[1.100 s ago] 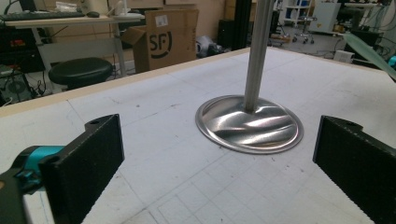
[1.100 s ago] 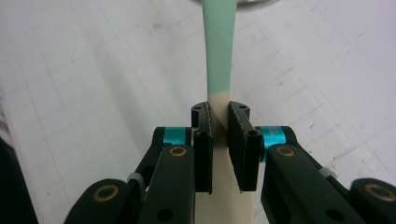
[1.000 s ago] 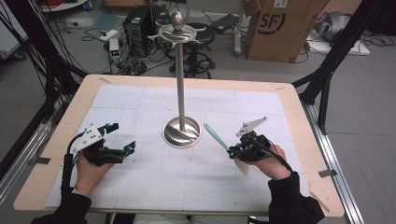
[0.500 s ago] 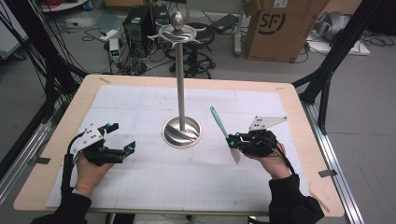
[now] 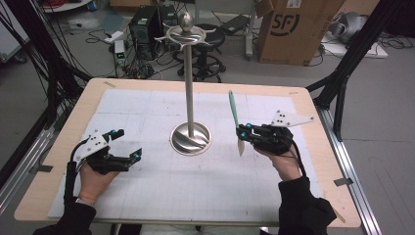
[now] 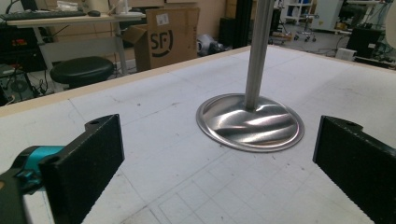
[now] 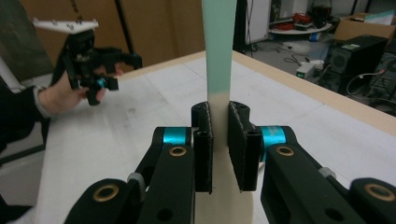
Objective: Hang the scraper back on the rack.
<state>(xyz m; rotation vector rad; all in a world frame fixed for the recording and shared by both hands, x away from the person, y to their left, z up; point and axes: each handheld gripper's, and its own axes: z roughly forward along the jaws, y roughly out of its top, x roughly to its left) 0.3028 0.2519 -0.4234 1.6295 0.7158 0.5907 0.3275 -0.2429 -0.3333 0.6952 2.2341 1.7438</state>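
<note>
The right gripper (image 7: 218, 140) pinches a teal-and-cream spatula (image 7: 218, 56) upright between its jaws. The left gripper (image 5: 125, 145) rests with jaws spread, the metal stand (image 6: 250, 123) ahead between them.

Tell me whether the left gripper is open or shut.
Open. In its own view the left gripper's two black jaws stand wide apart with bare table mat between them, holding nothing.

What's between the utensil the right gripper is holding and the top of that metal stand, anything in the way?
Nothing visible. The right gripper holds the green-handled utensil upright, to the right of the stand. Open air separates it from the hooked top. The left gripper rests open, on the stand's far side.
</note>
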